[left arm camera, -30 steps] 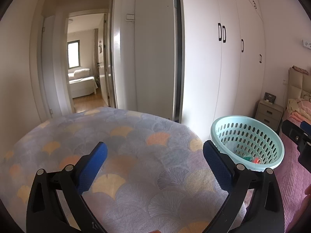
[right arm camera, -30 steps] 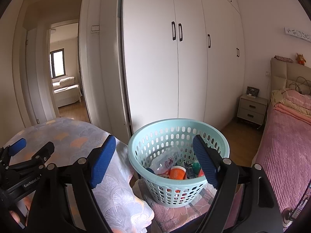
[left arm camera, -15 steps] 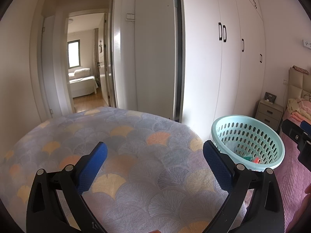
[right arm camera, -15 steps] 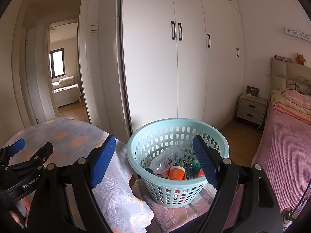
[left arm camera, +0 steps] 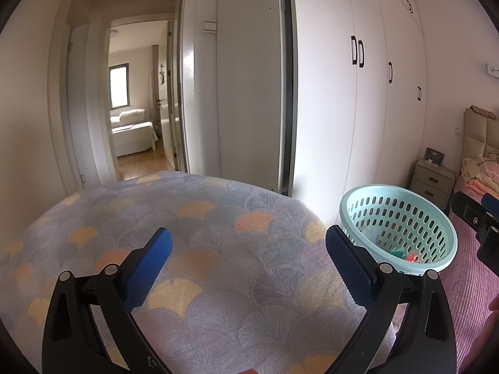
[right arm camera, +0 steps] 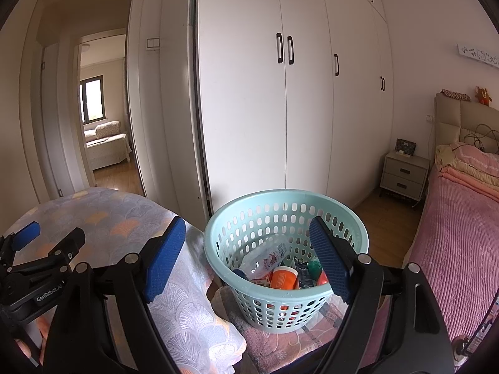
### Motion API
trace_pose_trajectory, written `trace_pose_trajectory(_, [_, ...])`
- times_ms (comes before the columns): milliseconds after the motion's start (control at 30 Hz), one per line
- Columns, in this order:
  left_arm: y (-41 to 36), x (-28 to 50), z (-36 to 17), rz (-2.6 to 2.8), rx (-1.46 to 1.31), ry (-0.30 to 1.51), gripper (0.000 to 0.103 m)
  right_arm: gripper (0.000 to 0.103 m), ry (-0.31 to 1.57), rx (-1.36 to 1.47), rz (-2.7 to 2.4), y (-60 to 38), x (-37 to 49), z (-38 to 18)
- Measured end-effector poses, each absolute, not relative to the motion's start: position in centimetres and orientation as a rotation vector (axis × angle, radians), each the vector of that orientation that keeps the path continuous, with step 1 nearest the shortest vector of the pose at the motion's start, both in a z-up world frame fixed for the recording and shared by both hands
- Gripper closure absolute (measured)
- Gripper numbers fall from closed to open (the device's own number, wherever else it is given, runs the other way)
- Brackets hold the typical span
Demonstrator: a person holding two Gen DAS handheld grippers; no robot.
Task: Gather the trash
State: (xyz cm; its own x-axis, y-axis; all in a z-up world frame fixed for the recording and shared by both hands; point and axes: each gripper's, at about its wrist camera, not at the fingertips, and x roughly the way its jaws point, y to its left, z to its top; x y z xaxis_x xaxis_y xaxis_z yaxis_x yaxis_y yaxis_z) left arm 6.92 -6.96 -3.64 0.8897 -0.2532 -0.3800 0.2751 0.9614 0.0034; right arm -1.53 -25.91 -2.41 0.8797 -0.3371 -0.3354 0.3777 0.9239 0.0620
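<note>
Beside the counter (right arm camera: 103,218), the trash (right arm camera: 282,275) lies in the basket (right arm camera: 249,218), and both grippers, left (left arm camera: 249,268) and right (right arm camera: 246,261), have released, empty fingers, so a careless reach could tip the basket over.

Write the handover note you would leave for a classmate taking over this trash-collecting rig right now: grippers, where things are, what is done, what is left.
Left gripper: open, holding nothing, above the patterned cloth.
Right gripper: open, holding nothing, in front of the basket.
The teal basket sits right of the cloth, on a pink mat. Inside: a clear plastic bottle, an orange-and-white cup, dark wrappers and other small pieces.
Done: several pieces of trash are in the basket.
Left: no loose trash shows on the cloth in either view; check the rest of the room.
</note>
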Motion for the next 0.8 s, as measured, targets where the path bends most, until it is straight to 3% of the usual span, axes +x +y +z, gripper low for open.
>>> trace_pose_trajectory(800, [-7.1,5.0,-1.2,-0.276,0.074,0.353,0.008,0.026,0.326,0.088,-0.425,-25.2,-1.8,-0.7])
